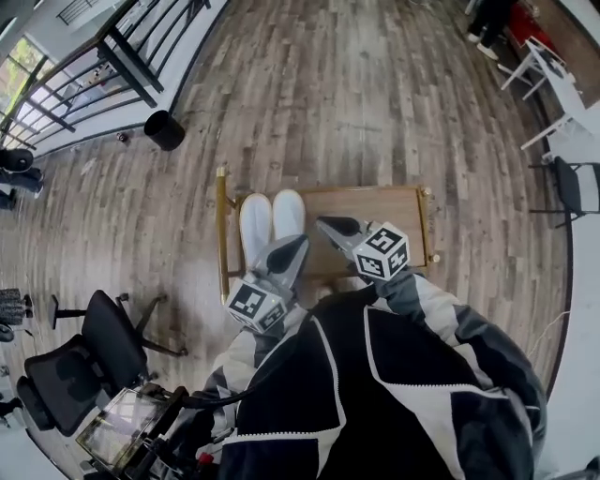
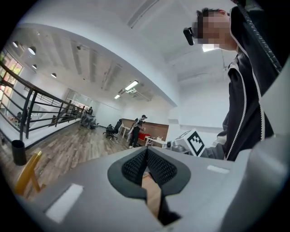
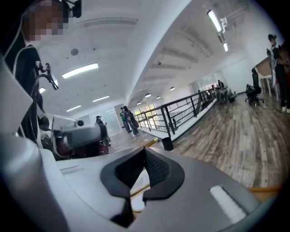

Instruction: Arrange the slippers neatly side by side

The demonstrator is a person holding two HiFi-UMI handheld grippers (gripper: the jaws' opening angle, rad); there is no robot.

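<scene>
Two white slippers point(image 1: 256, 228) point(image 1: 288, 213) lie side by side, toes pointing away, on the left part of a low wooden table point(image 1: 375, 204). My left gripper point(image 1: 292, 247) hovers just in front of the slippers' heels, shut with nothing in it; in the left gripper view its dark pads point(image 2: 136, 164) meet at the tip. My right gripper point(image 1: 332, 225) is raised over the table's middle, to the right of the slippers, also shut and empty, and its pads point(image 3: 156, 168) touch in the right gripper view. Both gripper views look out level across the room, so neither shows the slippers.
A black bin point(image 1: 164, 129) stands on the plank floor beyond the table's left end, near a black railing point(image 1: 122, 52). Black office chairs point(image 1: 98, 352) are at the lower left. White tables point(image 1: 562, 80) and a dark chair point(image 1: 574, 186) line the right side, with people point(image 1: 487, 23) standing far off.
</scene>
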